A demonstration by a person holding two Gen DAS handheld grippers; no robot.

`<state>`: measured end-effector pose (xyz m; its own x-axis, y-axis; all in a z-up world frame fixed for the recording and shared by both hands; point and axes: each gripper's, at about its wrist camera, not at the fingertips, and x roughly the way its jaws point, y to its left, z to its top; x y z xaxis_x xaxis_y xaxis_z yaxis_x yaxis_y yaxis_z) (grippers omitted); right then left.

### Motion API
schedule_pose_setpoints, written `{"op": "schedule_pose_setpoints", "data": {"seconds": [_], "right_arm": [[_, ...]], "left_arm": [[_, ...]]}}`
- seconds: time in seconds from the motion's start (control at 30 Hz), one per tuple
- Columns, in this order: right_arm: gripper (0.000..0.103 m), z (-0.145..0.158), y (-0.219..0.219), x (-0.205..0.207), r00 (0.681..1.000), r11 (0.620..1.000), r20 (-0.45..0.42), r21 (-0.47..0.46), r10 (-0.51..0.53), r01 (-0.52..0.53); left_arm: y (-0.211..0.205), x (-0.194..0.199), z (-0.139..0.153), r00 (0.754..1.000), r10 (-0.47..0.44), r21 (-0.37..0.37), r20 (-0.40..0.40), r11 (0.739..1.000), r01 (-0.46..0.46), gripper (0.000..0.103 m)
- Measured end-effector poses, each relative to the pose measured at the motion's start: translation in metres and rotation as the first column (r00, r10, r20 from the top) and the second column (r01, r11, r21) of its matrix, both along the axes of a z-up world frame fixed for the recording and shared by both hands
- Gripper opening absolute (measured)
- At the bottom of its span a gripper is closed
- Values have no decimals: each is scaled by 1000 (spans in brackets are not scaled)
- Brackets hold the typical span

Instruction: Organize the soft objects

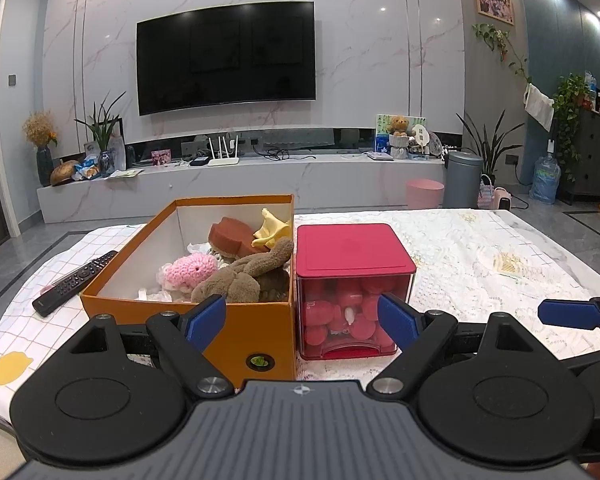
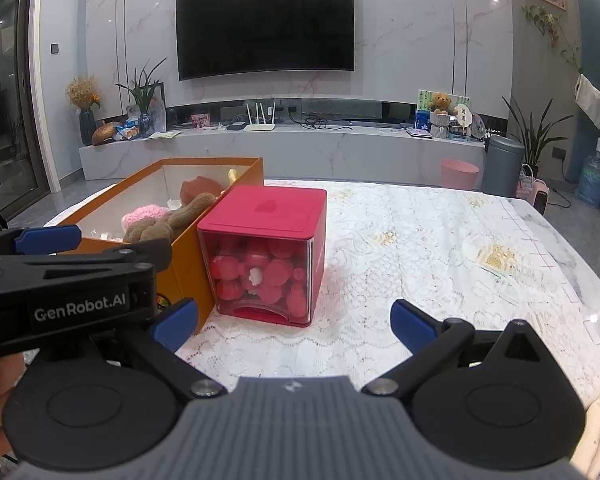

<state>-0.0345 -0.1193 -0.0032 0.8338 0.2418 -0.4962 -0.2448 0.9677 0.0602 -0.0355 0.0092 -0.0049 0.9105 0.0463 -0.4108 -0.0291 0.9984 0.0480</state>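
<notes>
An orange cardboard box [image 1: 236, 332] stands on the table and holds soft things: a brown plush toy [image 1: 240, 276], a pink crocheted piece [image 1: 190, 268], a red-brown sponge [image 1: 230, 236] and a yellow soft toy [image 1: 272, 228]. Right beside it stands a red-lidded clear box [image 1: 352, 252] full of red pieces. My left gripper [image 1: 302, 316] is open in front of both boxes, holding nothing. My right gripper [image 2: 294, 322] is open too, low over the lace cloth to the right of the red box [image 2: 268, 224]. The orange box [image 2: 188, 276] sits left in that view.
A black remote control [image 1: 74, 280] lies left of the orange box. A white lace cloth [image 2: 440, 248] covers the table to the right. Behind the table stand a TV wall, a pink bin [image 1: 424, 192] and a grey bin [image 1: 462, 178]. The left gripper's body [image 2: 60, 296] crosses the right view.
</notes>
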Motion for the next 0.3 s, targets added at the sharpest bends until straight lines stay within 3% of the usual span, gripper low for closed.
{"op": "schedule_pose_setpoints", "data": {"seconds": [0.3], "right_arm": [[100, 0, 0, 0, 1000, 1000, -3, 6, -1, 1]], "left_arm": [[-2, 0, -4, 1000, 7, 1, 3, 1000, -7, 100]]}}
